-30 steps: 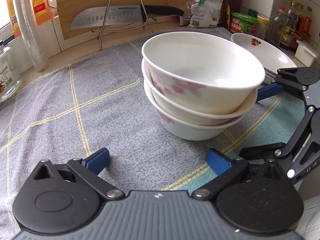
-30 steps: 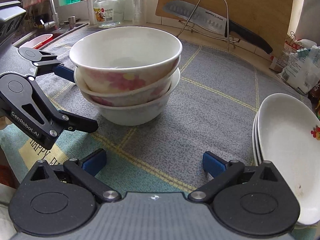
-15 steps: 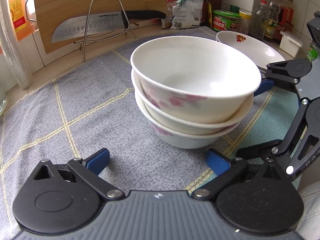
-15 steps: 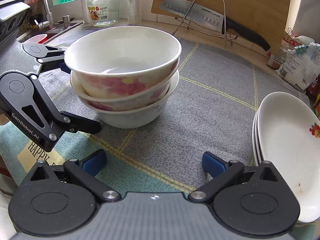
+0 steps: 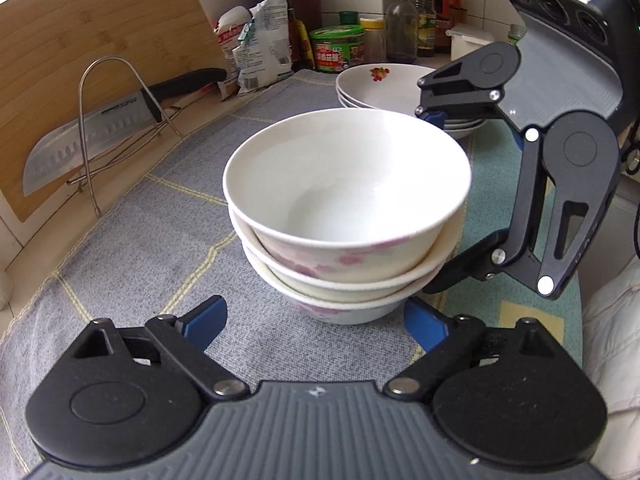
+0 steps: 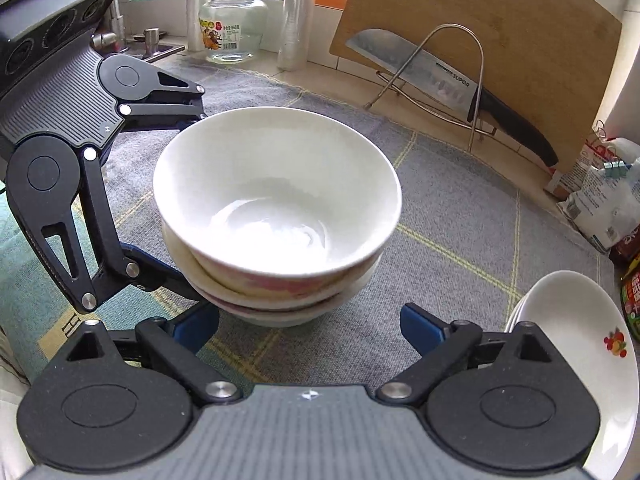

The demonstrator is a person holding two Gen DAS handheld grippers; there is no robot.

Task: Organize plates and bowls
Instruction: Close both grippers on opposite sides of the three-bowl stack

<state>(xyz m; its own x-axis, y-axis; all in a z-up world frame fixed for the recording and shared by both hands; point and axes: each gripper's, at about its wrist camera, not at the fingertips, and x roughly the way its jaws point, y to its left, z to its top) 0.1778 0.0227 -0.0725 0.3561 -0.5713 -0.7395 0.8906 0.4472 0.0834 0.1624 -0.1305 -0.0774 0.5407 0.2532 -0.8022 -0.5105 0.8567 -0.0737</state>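
Observation:
A stack of three white bowls with pink flowers (image 5: 344,216) stands on the grey checked cloth (image 5: 160,240); it also shows in the right wrist view (image 6: 276,216). My left gripper (image 5: 316,320) is open, its blue pads just short of the bottom bowl on either side. My right gripper (image 6: 310,320) is open too, close to the stack from the other side. Each gripper shows in the other's view, spread wide around the stack. A stack of white plates with a fruit print (image 5: 384,88) sits behind the bowls; it also lies at the right in the right wrist view (image 6: 576,360).
A wooden cutting board (image 6: 480,48) and a knife on a wire rack (image 6: 444,84) stand at the back. Bottles, jars and food bags (image 5: 336,40) line the wall. A glass jar (image 6: 232,24) and the sink tap (image 6: 152,36) are at the far left.
Both grippers have moved in closer to the bowl stack and risen, now looking down into the top bowl. The bowls have not moved.

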